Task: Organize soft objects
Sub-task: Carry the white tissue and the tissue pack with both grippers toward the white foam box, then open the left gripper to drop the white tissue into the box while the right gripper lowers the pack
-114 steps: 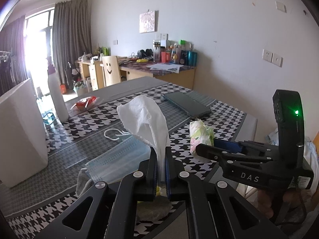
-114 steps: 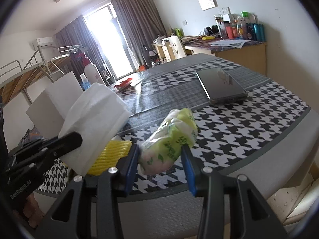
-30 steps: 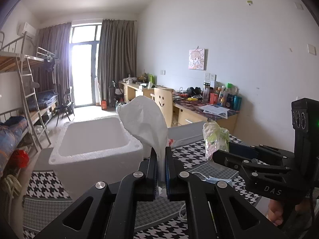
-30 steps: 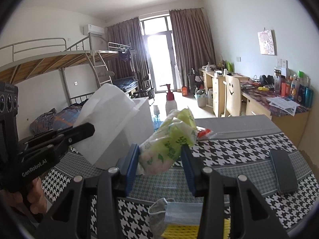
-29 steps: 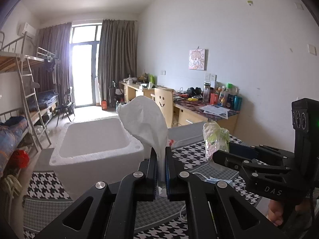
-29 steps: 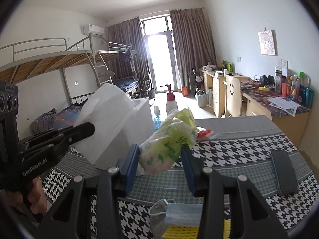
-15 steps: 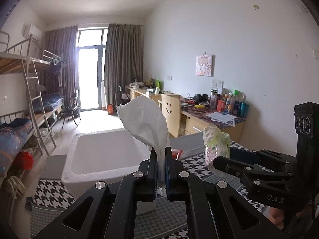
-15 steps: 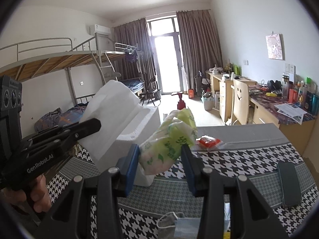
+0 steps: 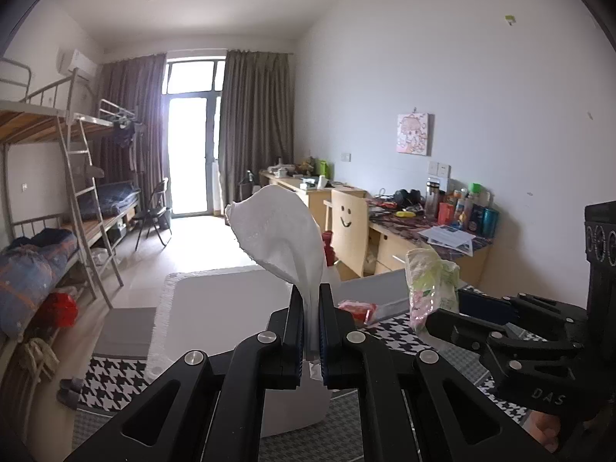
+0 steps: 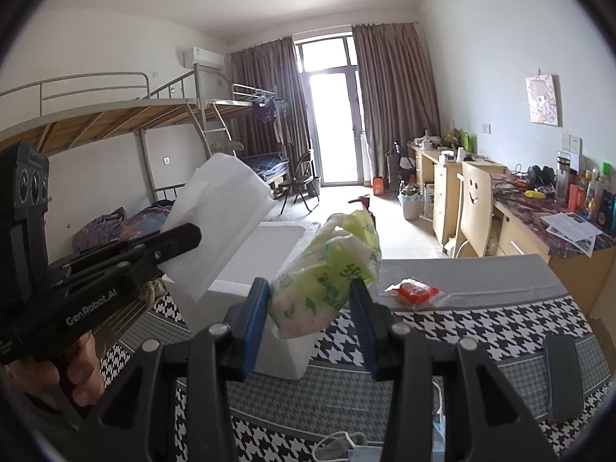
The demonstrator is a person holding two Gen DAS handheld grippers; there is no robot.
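White tissue (image 9: pixel 283 231) pinched tight in my left claw (image 9: pixel 310 331), green tissue pack (image 10: pixel 327 269) clamped in my half-open right claw (image 10: pixel 310 308), both over the foam box (image 10: pixel 269 246) at twelve o'clock on the checked table (image 10: pixel 481 327).
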